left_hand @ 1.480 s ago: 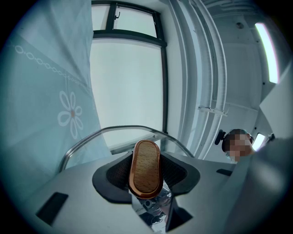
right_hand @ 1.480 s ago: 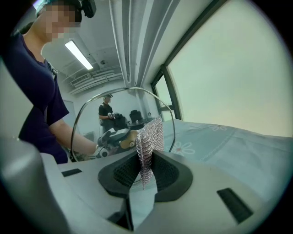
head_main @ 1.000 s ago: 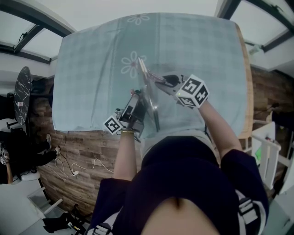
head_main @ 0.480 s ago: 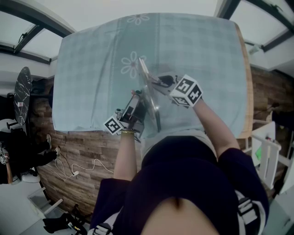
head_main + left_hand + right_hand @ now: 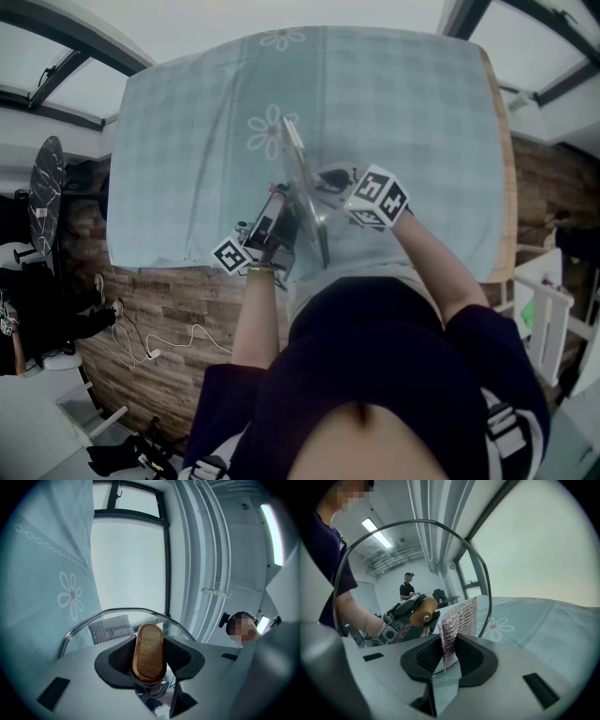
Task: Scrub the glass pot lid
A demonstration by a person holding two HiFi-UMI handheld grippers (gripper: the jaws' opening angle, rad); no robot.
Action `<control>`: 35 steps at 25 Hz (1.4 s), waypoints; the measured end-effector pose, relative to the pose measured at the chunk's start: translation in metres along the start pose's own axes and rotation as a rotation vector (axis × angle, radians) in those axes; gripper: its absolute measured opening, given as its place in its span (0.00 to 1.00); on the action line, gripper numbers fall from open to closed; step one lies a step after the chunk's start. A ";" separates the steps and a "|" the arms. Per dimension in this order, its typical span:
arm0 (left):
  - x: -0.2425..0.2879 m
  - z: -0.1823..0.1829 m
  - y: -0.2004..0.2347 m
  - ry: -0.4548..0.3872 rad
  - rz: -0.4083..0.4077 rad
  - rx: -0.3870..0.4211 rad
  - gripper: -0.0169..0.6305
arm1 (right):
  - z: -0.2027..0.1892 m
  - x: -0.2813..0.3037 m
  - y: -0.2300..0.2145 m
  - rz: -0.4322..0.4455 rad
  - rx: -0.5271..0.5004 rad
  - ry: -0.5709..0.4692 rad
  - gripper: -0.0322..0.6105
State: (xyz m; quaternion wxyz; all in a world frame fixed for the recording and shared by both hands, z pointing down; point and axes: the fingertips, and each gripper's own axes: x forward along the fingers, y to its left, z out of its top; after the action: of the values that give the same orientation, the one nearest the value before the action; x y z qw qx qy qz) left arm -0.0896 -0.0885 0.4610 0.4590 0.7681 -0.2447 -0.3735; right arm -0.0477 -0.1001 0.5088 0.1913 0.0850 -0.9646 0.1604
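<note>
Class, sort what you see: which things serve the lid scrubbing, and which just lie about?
In use: lid, knob, scrubber, left gripper, right gripper.
Lying about: tablecloth, cable.

Checked head view and both gripper views: no legible text, label, brand, number or sign on anything.
</note>
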 end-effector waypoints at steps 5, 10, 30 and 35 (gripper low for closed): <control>0.000 0.000 0.001 0.000 0.002 0.000 0.29 | -0.015 0.003 0.017 0.036 0.011 0.022 0.17; 0.000 0.000 0.002 -0.002 0.004 -0.001 0.29 | -0.024 0.005 0.033 0.068 0.021 0.033 0.17; 0.000 0.001 0.002 -0.013 0.004 -0.001 0.29 | -0.051 -0.014 0.091 0.214 0.031 0.106 0.17; 0.000 0.001 0.002 -0.015 0.003 -0.007 0.29 | -0.057 -0.022 0.101 0.254 0.008 0.120 0.17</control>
State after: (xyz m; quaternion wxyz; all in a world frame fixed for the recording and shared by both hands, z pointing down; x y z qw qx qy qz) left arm -0.0906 -0.0898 0.4621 0.4603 0.7634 -0.2478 -0.3793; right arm -0.0308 0.0157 0.5220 0.2264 -0.0469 -0.9538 0.1917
